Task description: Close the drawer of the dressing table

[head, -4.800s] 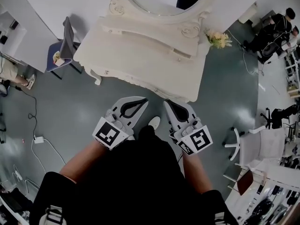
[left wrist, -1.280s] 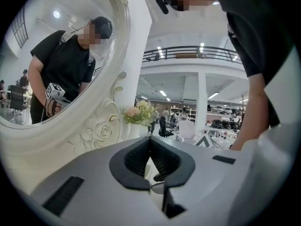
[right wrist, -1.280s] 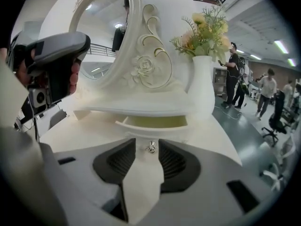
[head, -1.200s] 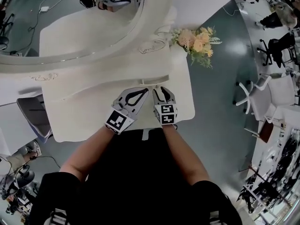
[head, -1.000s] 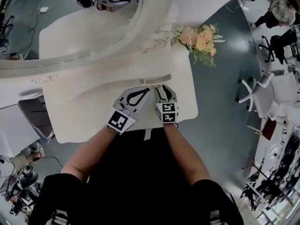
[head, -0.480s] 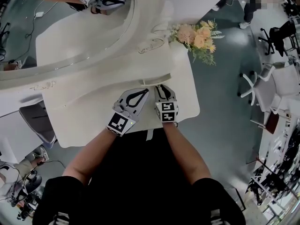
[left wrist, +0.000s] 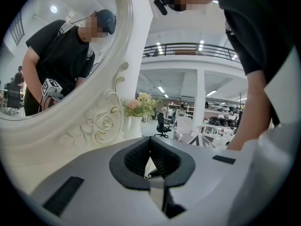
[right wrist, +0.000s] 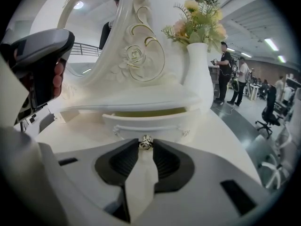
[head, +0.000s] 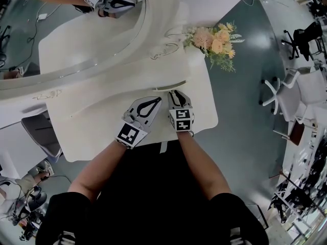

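Clamping shiny knob (right wrist: 146, 141): right tongs (right wrist: 146, 146), just closed in | curved ivory drawer (right wrist: 150, 124) ajar | left tongs (left wrist: 150, 141) together

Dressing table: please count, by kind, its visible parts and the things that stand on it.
mirror: 1
vase of flowers: 1
drawer: 1
knob: 1
Total: 4

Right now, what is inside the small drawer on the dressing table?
The drawer stands slightly open. Through the gap only a strip of pale yellowish interior shows. Anything lying in it is hidden by the drawer's own front and by the shelf above it.
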`<state>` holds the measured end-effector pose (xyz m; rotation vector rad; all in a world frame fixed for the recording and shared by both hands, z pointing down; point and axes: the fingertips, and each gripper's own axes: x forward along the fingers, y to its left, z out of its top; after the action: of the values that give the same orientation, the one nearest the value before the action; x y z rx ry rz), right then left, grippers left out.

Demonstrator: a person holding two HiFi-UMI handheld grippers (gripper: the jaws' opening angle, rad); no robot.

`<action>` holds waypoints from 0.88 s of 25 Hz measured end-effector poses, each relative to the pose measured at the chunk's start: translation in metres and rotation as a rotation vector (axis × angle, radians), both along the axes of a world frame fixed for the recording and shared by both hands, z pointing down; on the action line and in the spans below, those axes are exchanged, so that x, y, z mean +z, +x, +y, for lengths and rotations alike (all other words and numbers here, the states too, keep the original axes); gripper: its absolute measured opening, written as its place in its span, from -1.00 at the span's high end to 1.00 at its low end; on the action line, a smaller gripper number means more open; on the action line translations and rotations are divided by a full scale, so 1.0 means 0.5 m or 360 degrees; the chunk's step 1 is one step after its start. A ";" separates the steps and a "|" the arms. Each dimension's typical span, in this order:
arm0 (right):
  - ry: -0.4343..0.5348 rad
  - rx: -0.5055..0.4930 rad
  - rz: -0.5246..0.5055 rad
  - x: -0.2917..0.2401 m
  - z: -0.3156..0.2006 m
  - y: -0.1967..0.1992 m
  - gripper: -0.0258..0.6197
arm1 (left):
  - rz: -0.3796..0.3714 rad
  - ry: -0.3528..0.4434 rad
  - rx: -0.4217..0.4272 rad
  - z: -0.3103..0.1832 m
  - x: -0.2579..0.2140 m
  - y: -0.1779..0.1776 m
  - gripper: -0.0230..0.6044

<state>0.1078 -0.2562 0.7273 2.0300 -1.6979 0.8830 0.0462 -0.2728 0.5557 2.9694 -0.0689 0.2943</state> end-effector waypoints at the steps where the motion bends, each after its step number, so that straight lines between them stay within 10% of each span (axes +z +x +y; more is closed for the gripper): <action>1: 0.0000 -0.0004 0.0001 0.000 -0.003 0.001 0.61 | 0.0000 0.0001 -0.0001 -0.001 -0.001 0.000 0.95; 22: 0.0022 -0.0020 0.0023 0.002 -0.070 0.025 0.61 | 0.0005 -0.0021 -0.0017 -0.023 -0.006 -0.014 0.95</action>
<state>0.1203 -0.2913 0.7283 2.0276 -1.7116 0.8529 0.0391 -0.2843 0.5526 2.9551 -0.0816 0.2873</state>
